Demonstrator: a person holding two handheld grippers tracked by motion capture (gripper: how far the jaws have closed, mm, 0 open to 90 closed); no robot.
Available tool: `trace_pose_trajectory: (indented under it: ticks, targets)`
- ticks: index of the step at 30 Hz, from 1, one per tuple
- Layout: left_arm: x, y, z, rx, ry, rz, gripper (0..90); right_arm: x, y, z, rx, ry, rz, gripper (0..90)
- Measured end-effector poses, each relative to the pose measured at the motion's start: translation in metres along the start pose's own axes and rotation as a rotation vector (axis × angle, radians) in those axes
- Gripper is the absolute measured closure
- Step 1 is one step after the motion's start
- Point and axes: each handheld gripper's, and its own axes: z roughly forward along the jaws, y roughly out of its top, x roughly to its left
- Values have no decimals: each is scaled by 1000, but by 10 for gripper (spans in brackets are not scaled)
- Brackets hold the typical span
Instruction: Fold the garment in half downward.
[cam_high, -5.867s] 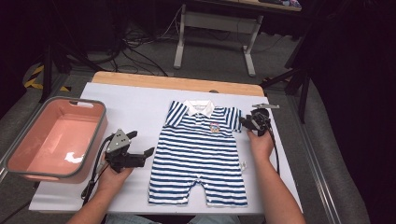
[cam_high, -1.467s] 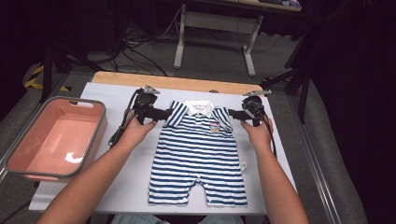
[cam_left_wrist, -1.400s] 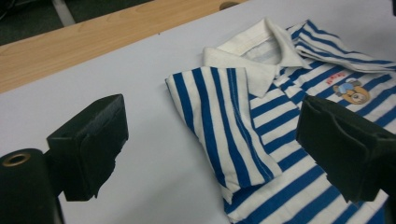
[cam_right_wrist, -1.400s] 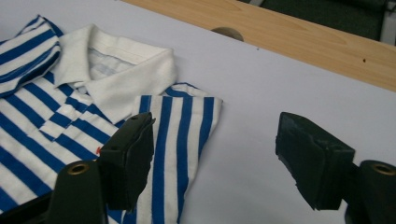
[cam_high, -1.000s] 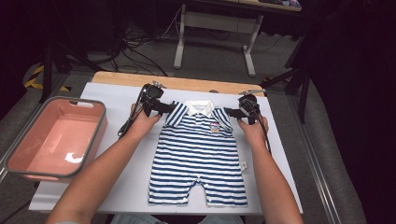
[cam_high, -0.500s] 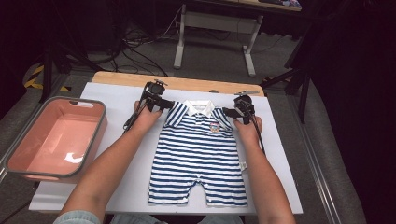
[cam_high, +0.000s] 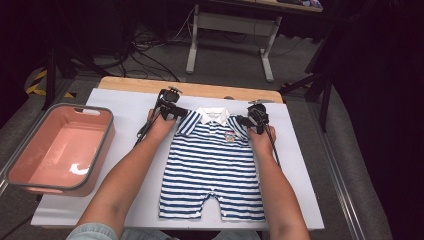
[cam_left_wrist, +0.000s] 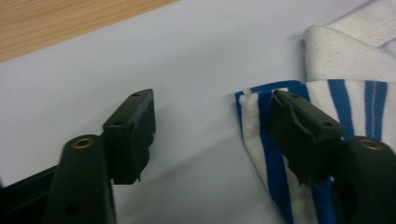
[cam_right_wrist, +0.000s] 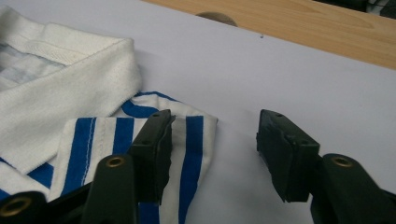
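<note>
A blue-and-white striped baby romper (cam_high: 212, 170) with a white collar (cam_high: 214, 116) lies flat on the white table cover. My left gripper (cam_high: 181, 114) is at its left shoulder and my right gripper (cam_high: 241, 120) at its right shoulder. In the left gripper view the left gripper (cam_left_wrist: 212, 100) has one jaw over the sleeve (cam_left_wrist: 254, 135) and the other on bare cover. The right gripper (cam_right_wrist: 215, 119) straddles the other sleeve's (cam_right_wrist: 194, 140) edge the same way. Both pairs of jaws have just been closing, and their pads stand apart from the cloth.
A pink bin with a grey rim (cam_high: 20, 165) stands at the table's left edge. A strip of bare wood (cam_high: 200, 89) runs along the far edge beyond the white cover (cam_high: 310, 165). Cables and a desk frame (cam_high: 192, 45) lie on the floor behind.
Both hands have moved inward and down onto the romper's shoulders. Several seconds ago the left gripper was by the romper's lower left side.
</note>
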Motion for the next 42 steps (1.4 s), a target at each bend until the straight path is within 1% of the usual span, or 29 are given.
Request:
trace_pose_trajectory:
  ticks: [2, 4, 7, 8, 9, 10, 11, 12, 13, 14, 17, 18, 21, 25, 26, 27, 30, 34, 36, 39, 40, 42]
  targets:
    - [-3, 0, 0, -2, -8, 11, 407, 0, 0, 1, -7, 7, -6, 499]
    - [-5, 0, 0, 0, -12, 32, 442, 1, 1, 2, -10, 16, -9, 552]
    - [-6, 1, 0, -3, -37, 27, 526, 2, 1, 2, -6, 42, -7, 673]
    - [-5, 1, 0, 0, -64, 29, 571, 3, 1, 2, -4, 51, -11, 726]
    - [-5, 1, -1, 1, -85, 20, 638, 4, 2, 1, -3, 55, -18, 769]
    - [-4, 1, -1, 10, -114, 4, 715, 5, 2, 1, -4, 52, -25, 814]
    - [-3, 2, -1, 17, -136, -7, 771, 6, 3, 0, -4, 43, -35, 867]
    - [-3, 2, -1, 17, -136, -8, 812, 7, 4, -1, -1, 35, -40, 871]
    - [-5, 3, -2, 22, -119, 2, 855, 6, 4, -2, -1, 38, -37, 874]
    - [-6, 3, -2, 20, -113, 10, 876, 4, 4, -3, 3, 42, -32, 877]
    - [-6, 5, -3, 11, -107, 21, 885, -1, 4, -8, 3, 56, -5, 881]
    - [-6, 5, -5, 7, -109, 18, 886, -2, 5, -10, -3, 58, -4, 882]
    - [-5, 7, -9, -20, -122, 10, 888, -1, 8, -15, -20, 56, -13, 883]
    - [-6, 10, -18, -56, -134, 17, 889, -1, 11, -24, -42, 54, -18, 884]
    - [-6, 11, -21, -72, -133, 24, 889, -2, 12, -26, -51, 53, -16, 884]
    - [-6, 12, -23, -74, -133, 27, 888, -2, 14, -29, -64, 54, -12, 883]
    - [-6, 15, -30, -104, -129, 33, 889, -3, 17, -37, -92, 59, -4, 883]
    - [-4, 18, -40, -144, -134, 27, 889, -3, 21, -46, -128, 63, 2, 884]
    - [-4, 19, -45, -157, -122, 38, 890, -3, 22, -50, -145, 70, -1, 883]
    - [-2, 21, -51, -168, -127, 49, 890, -5, 24, -56, -159, 77, -4, 884]
    - [-2, 21, -52, -172, -134, 49, 891, -5, 24, -57, -165, 81, -1, 884]
    - [-3, 21, -56, -171, -143, 61, 892, -6, 25, -59, -173, 91, 8, 884]
